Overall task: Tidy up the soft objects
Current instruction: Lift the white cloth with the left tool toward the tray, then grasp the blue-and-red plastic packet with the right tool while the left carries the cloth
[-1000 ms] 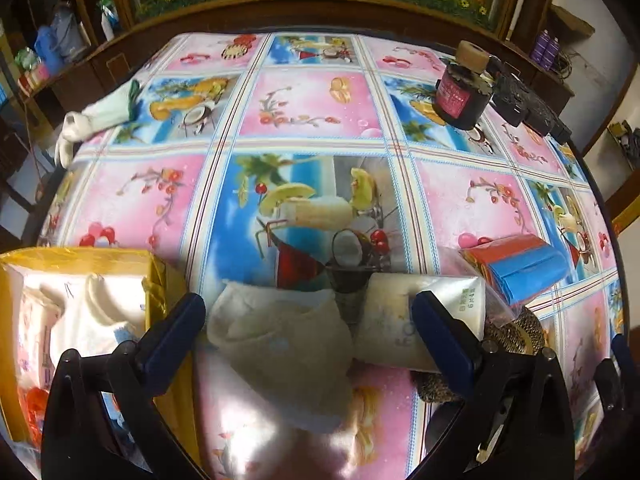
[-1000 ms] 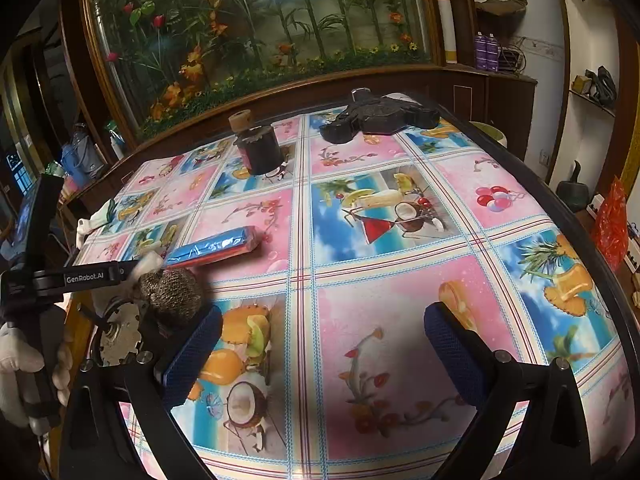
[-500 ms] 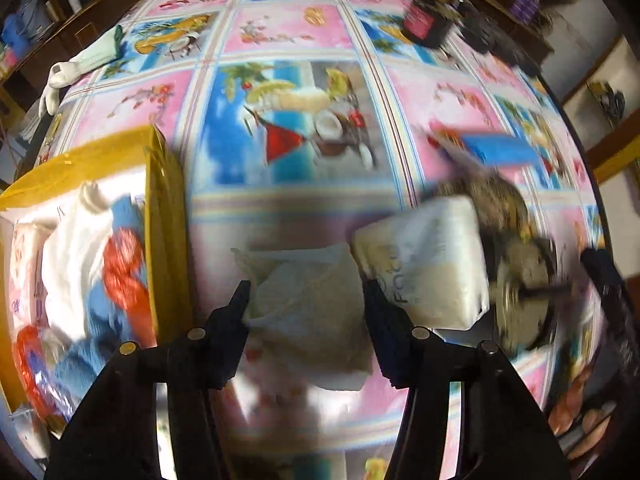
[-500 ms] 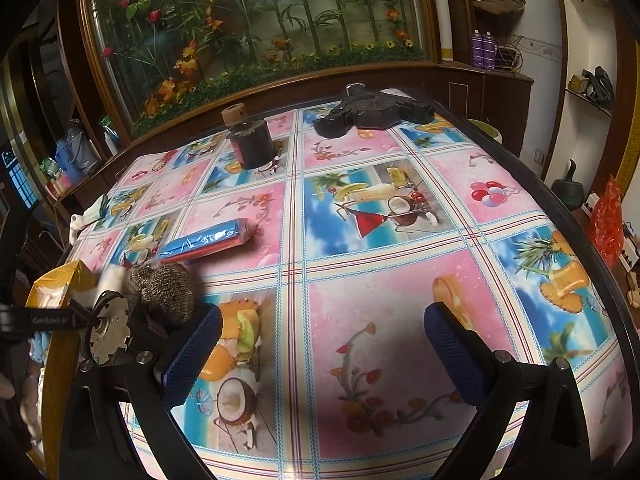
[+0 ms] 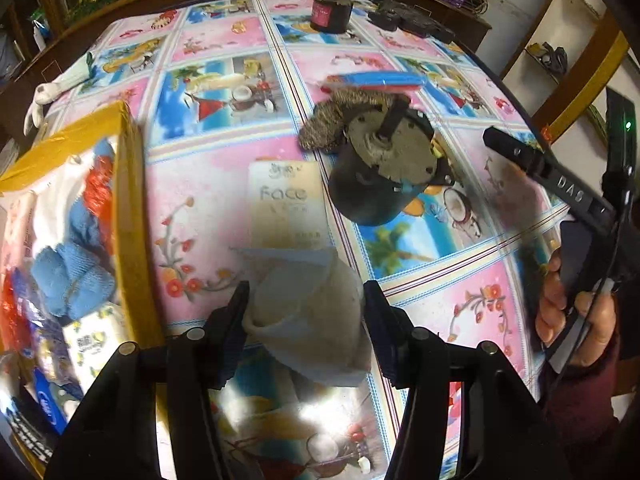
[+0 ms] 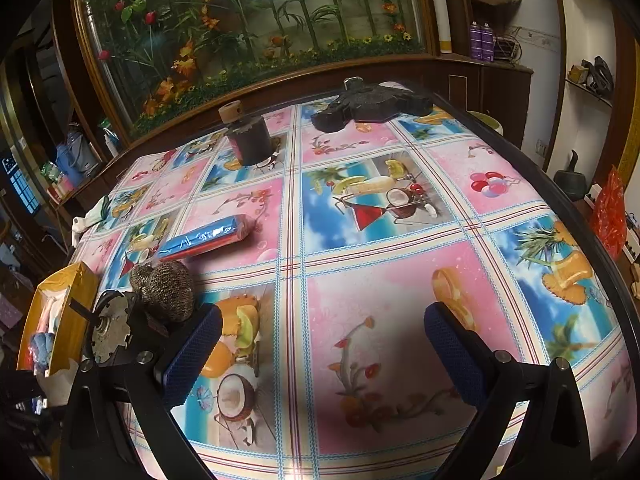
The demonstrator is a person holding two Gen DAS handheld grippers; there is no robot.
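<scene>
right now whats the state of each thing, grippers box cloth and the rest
left gripper: shut on white cloth, lifted
right gripper: open, holding nothing
yellow box: open, soft items inside
face tissue pack: flat on table
motor: tipped, shaft up
dark jar: upright, capped

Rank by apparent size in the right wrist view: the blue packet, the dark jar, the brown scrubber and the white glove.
1. Blue packet, the longest.
2. Dark jar and brown scrubber: about alike; the scrubber lies nearer the camera, so no ranking between them.
3. White glove, smallest, at the far table edge.
</scene>
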